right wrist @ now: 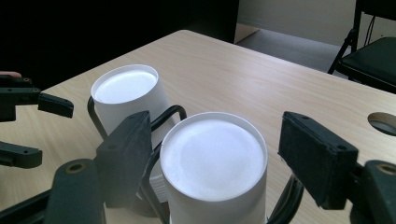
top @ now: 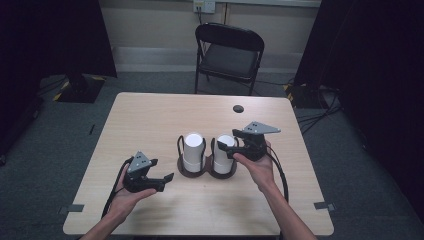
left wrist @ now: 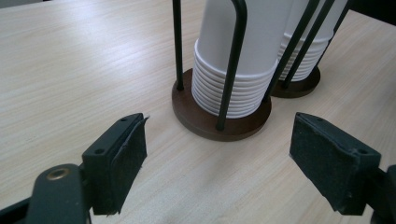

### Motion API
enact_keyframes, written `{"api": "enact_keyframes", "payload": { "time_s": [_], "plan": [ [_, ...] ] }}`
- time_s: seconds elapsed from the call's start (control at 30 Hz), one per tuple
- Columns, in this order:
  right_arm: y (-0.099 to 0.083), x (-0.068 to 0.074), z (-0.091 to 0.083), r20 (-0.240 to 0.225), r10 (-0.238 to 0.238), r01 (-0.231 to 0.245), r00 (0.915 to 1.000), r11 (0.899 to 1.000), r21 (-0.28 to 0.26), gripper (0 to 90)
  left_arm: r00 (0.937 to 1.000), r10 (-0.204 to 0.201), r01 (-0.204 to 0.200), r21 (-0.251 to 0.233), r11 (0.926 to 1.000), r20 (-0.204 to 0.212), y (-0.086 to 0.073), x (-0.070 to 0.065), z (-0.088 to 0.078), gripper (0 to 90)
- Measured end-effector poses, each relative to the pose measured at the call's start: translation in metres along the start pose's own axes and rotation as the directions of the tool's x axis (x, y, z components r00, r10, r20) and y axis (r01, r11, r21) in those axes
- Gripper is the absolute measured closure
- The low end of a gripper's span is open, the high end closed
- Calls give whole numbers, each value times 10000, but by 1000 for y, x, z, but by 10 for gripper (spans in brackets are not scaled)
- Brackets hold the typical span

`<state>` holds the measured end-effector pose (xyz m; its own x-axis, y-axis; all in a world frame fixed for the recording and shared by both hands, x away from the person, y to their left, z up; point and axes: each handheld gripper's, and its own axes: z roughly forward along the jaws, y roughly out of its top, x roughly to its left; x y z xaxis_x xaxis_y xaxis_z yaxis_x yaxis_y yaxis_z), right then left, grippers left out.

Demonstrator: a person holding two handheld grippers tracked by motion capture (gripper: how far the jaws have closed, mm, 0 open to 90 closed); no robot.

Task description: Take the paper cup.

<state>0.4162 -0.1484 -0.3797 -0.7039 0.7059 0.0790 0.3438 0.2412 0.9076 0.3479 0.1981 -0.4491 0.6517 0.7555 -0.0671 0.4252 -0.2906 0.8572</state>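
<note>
Two stacks of upside-down white paper cups stand in black wire holders on round brown bases, side by side at mid-table: the left stack (top: 193,149) (left wrist: 236,65) (right wrist: 125,91) and the right stack (top: 223,159) (left wrist: 303,58) (right wrist: 214,156). My right gripper (top: 227,146) (right wrist: 210,163) is open, its jaws either side of the right stack's top cup with small gaps to the pads. My left gripper (top: 163,173) (left wrist: 217,156) is open and holds nothing. It sits low over the table, pointing at the left holder's base (left wrist: 205,123), a short way from it.
The wooden table (top: 150,115) has a round cable hole (top: 238,108) at its back right. A black folding chair (top: 227,52) stands behind the table. Dark curtains hang at both sides. Cables trail from both grippers toward the front edge.
</note>
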Motion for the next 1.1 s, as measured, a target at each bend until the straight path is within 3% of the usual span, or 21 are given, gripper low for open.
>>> {"api": "enact_keyframes", "payload": {
  "time_s": [0.23, 0.4, 0.57, 0.73, 0.9, 1.1],
  "plan": [
    [-2, 2, 6, -64, -69, 70, 10000, 9999, 153, 257, 9999, -123, 123, 17, 9999, 68, 1, -1, 2, 189],
    [-6, 1, 11, -89, -54, 56, 9999, 9997, 237, 265, 9996, -154, 160, -237, 9996, 246, 2, -1, 2, 194],
    [-8, 3, 15, -10, -142, 142, 9999, 9994, 316, 271, 9990, -77, 112, -774, 9969, 451, 3, 1, 1, 266],
    [-9, 1, 17, 22, -146, 145, 9999, 9991, 407, 290, 9981, 219, -184, -614, 9979, 568, 4, -2, 0, 325],
    [-11, 1, 19, 132, -196, 188, 9997, 9981, 592, 320, 9936, -277, 371, -845, 9957, 1098, 6, 0, -2, 378],
    [-10, 0, 19, 171, -255, 245, 9995, 9981, 563, 333, 9888, -70, 280, -1395, 9898, 1491, 6, -3, -4, 406]
  ]
}}
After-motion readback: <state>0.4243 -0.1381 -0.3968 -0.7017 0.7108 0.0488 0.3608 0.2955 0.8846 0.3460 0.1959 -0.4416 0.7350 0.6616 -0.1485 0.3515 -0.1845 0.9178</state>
